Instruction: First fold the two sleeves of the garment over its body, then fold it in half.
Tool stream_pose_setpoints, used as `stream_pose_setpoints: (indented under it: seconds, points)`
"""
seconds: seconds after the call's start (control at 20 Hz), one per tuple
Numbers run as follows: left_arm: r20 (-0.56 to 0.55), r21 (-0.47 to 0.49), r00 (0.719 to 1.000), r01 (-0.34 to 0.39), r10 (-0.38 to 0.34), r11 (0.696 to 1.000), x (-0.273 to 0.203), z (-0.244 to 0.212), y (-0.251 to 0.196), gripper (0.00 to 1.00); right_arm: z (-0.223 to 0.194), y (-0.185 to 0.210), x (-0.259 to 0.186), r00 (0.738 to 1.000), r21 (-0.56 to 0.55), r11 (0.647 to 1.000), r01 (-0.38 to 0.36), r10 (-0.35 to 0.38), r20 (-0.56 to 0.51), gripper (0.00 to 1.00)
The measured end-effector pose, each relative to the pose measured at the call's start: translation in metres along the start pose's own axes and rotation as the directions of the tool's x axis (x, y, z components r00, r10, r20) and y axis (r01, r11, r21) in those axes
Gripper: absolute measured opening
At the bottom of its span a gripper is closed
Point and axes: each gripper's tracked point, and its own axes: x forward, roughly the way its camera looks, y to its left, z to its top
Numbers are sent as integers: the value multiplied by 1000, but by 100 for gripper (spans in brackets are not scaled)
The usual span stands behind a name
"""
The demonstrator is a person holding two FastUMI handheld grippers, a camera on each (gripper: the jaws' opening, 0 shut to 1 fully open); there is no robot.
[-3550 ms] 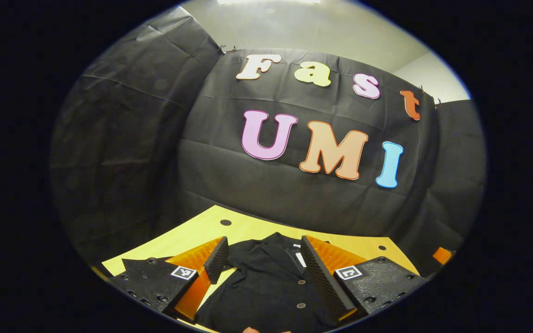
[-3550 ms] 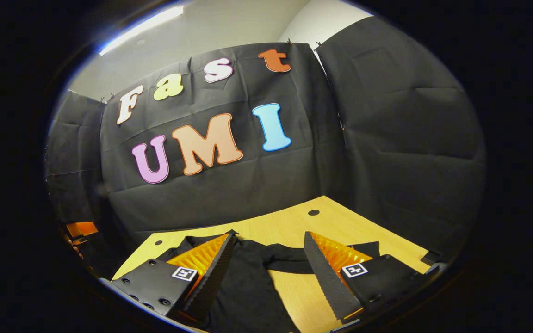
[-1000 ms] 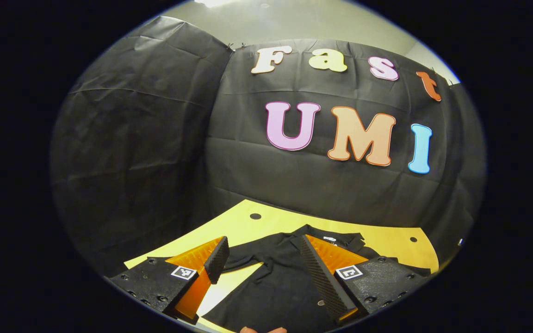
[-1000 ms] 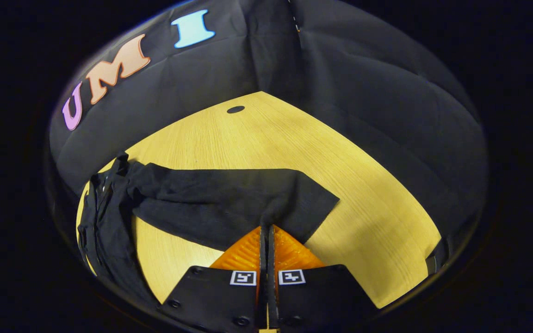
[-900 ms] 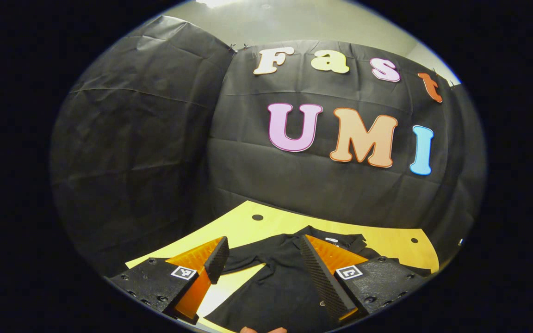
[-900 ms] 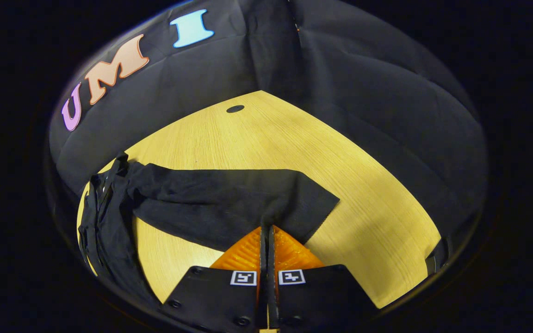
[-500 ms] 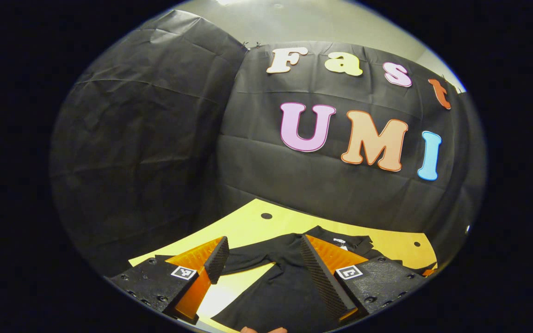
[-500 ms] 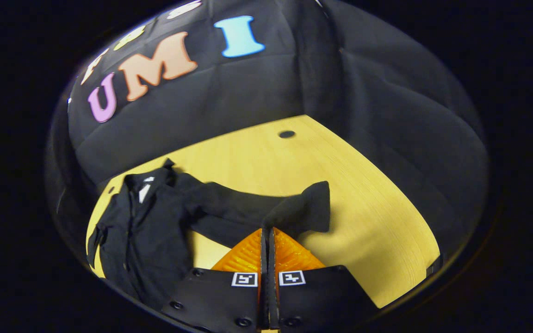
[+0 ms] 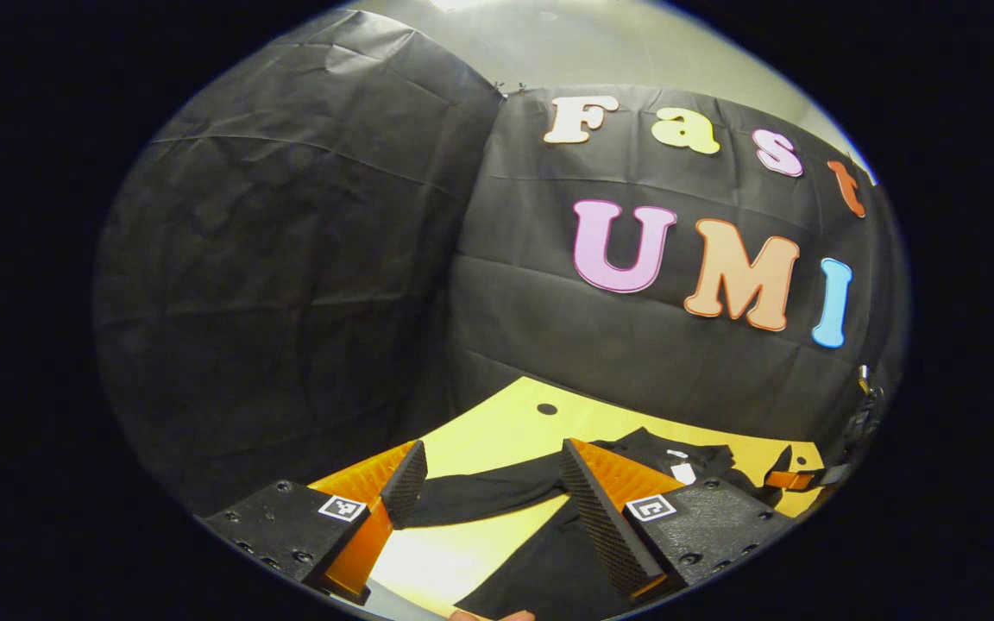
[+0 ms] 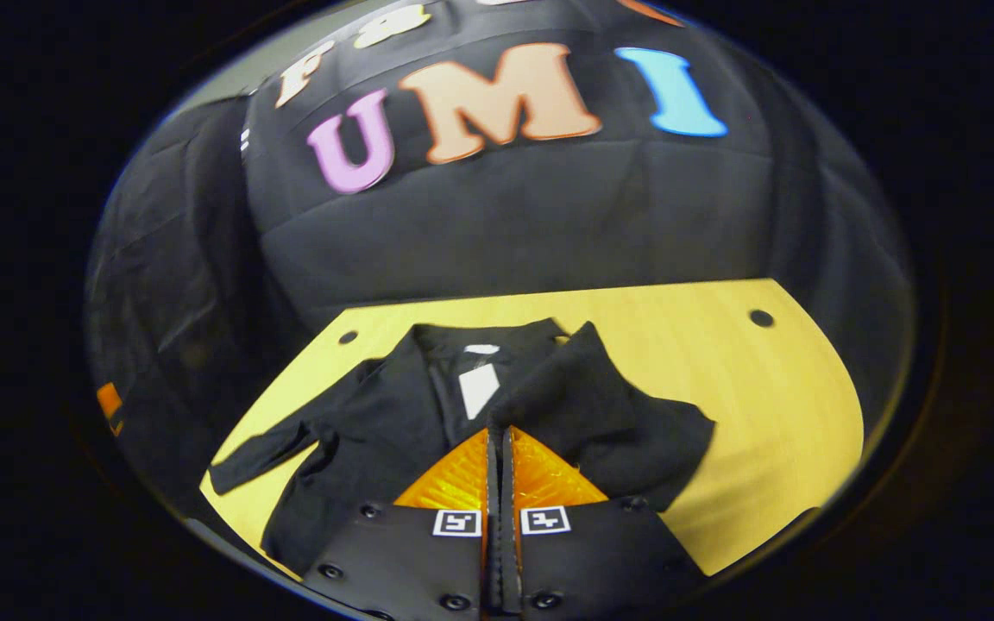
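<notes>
In the left gripper view, the left hand-held gripper (image 9: 484, 492) is hovering low over the yellow wooden surface (image 9: 497, 427) with its two orange-backed fingers standing wide apart and nothing between them. Just beyond its fingertips, one sleeve (image 9: 480, 496) of the black garment (image 9: 652, 448) is lying stretched out flat on the surface, reaching toward the left finger. The garment's body is lying farther right, partly hidden behind the right finger, with a white neck label (image 9: 683, 472) showing. At the far right edge, an orange part of the other gripper is peeking in.

In the right gripper view, the garment (image 10: 376, 423) is lying spread on the surface (image 10: 773, 405), collar away from the camera, its far sleeve (image 10: 255, 453) trailing out to the left. The right hand-held gripper (image 10: 497, 435) is sitting with its fingers pressed together, pinching the other sleeve (image 10: 618, 423), which is lying doubled over the right half of the body, beside the white label (image 10: 477, 386).
</notes>
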Motion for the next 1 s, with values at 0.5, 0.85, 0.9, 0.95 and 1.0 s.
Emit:
stream_pose_setpoints:
  seconds: [0.5, 0.85, 0.9, 0.95, 1.0]
  points:
    - [-38, 21, 998, -54, 55, 998, 5, -22, 71, 93, -38, 117, 123, 943, -136, 987, -82, 32, -332, 2]
    - [-62, 4, 996, -64, 64, 998, 13, -31, 85, 93, -78, 122, 139, 912, -159, 986, -47, -23, -409, 0]
    - [-62, -1, 996, -62, 62, 998, 15, -32, 85, 93, -78, 124, 139, 911, -153, 987, -55, -13, -413, 3]
    - [-63, -3, 996, -60, 60, 998, 16, -34, 84, 93, -76, 130, 136, 907, -130, 988, -83, 21, -422, 5]
    - [-68, -5, 996, -59, 59, 998, 18, -35, 85, 93, -79, 139, 134, 900, -105, 987, -119, 62, -432, 26]
